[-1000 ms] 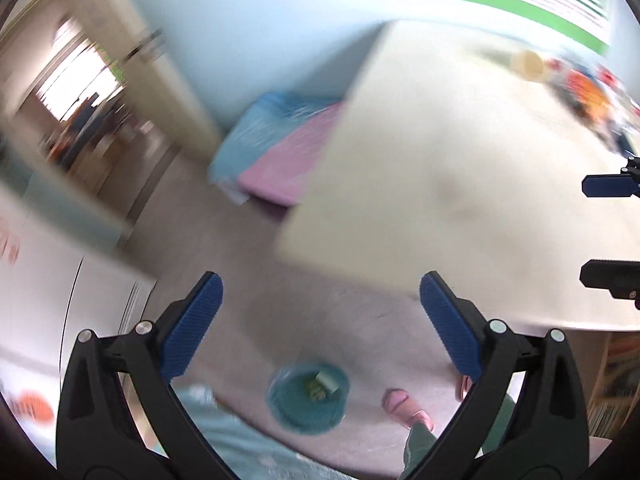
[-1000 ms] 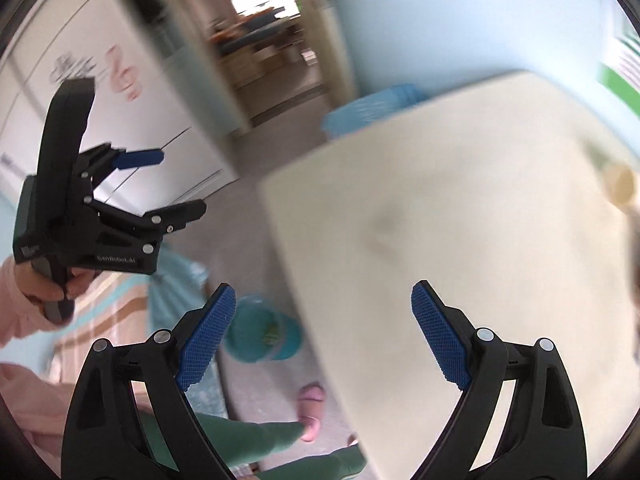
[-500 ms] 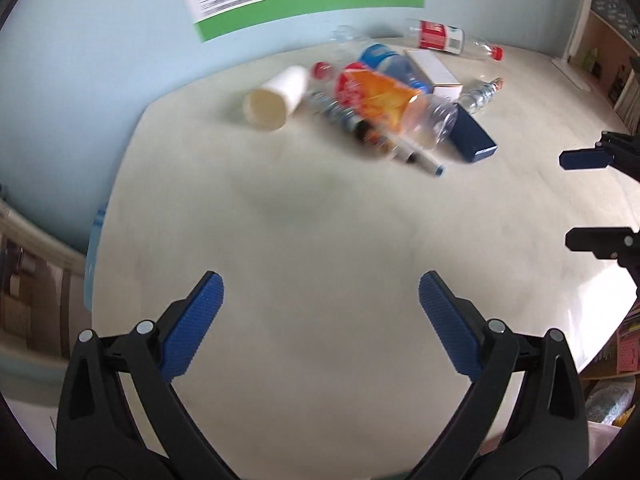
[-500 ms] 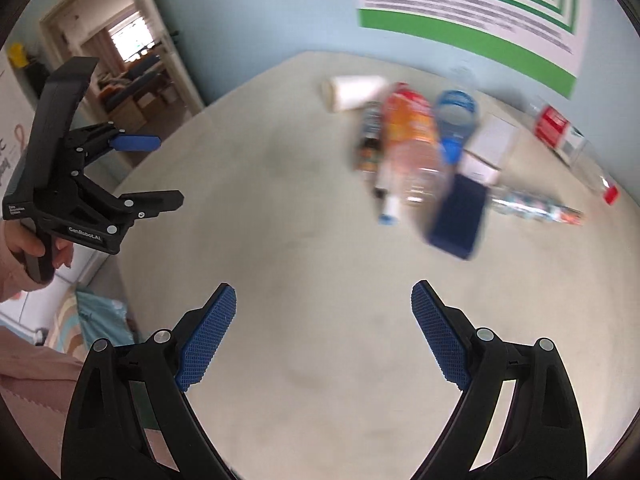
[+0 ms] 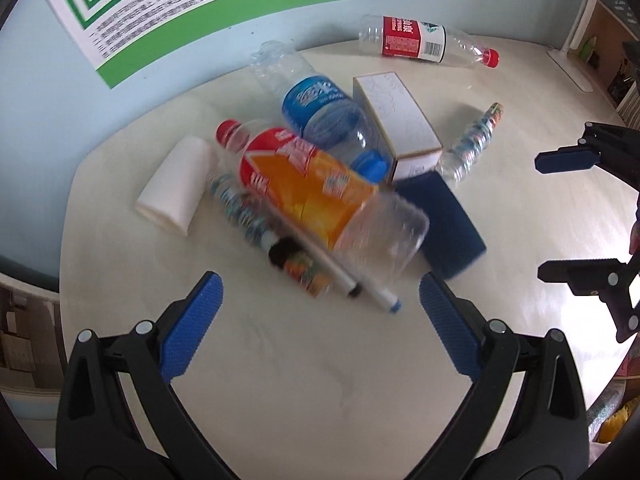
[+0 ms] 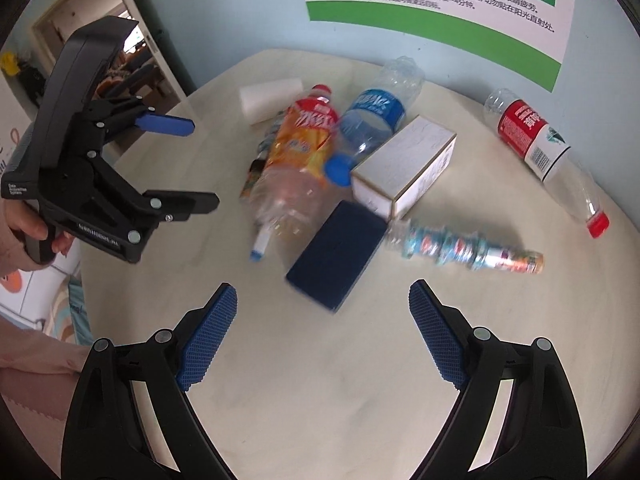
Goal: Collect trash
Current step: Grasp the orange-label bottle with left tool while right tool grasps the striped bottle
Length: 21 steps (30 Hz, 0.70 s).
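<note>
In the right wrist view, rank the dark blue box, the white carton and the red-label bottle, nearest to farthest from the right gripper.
From the right gripper:
1. Dark blue box, just ahead, slightly left.
2. White carton, behind the box.
3. Red-label bottle, far right, near the wall.

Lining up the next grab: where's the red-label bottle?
The red-label bottle lies apart from the pile at the table's far right near the wall, right of the white box.

pale round-edged table point(image 6: 360, 380) against a light blue wall point(image 5: 48, 100); green-and-white poster point(image 6: 460, 12) above it; open doorway point(image 6: 120, 52) at left, daylight beyond; shelving point(image 5: 616, 52) at right.
</note>
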Available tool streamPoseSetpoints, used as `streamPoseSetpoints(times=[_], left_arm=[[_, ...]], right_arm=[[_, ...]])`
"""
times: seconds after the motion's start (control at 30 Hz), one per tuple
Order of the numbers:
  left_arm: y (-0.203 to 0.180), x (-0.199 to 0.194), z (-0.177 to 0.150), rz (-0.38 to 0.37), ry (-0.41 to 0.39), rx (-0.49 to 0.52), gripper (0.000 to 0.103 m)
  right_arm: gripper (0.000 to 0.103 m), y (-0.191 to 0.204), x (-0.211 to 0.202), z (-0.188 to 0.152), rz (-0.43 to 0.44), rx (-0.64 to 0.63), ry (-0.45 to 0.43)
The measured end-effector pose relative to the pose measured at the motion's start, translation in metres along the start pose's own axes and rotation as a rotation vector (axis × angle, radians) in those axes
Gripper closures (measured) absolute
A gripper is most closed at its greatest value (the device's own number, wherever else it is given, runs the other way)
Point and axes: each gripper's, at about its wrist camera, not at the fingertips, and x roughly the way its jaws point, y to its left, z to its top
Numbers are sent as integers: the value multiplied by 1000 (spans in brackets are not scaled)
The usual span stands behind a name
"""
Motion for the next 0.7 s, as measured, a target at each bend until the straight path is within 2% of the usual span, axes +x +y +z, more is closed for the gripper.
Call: streamPoseSetpoints(times=[0.2, 0.33, 0.43, 0.53, 0.6, 0.7], left_arm=[[-3, 35, 35, -7, 50, -11, 7], [-1, 58, 49, -21, 90, -53, 5], [-1, 73, 53, -37, 124, -72, 5], [-2, 90, 54, -15, 162, -71, 6], [1, 98, 53, -10, 179, -86, 8], [9, 99, 52, -12, 174, -103, 17]], right_arm=[[16, -39, 17, 13, 11, -34, 42], [21, -59, 41, 17, 13, -109, 123], [21, -65, 46, 20, 17, -191, 97], [22, -71, 50, 25, 9, -235, 81], [22, -72, 59, 27, -4, -283, 109], [24, -65, 69, 23, -28, -397, 137]])
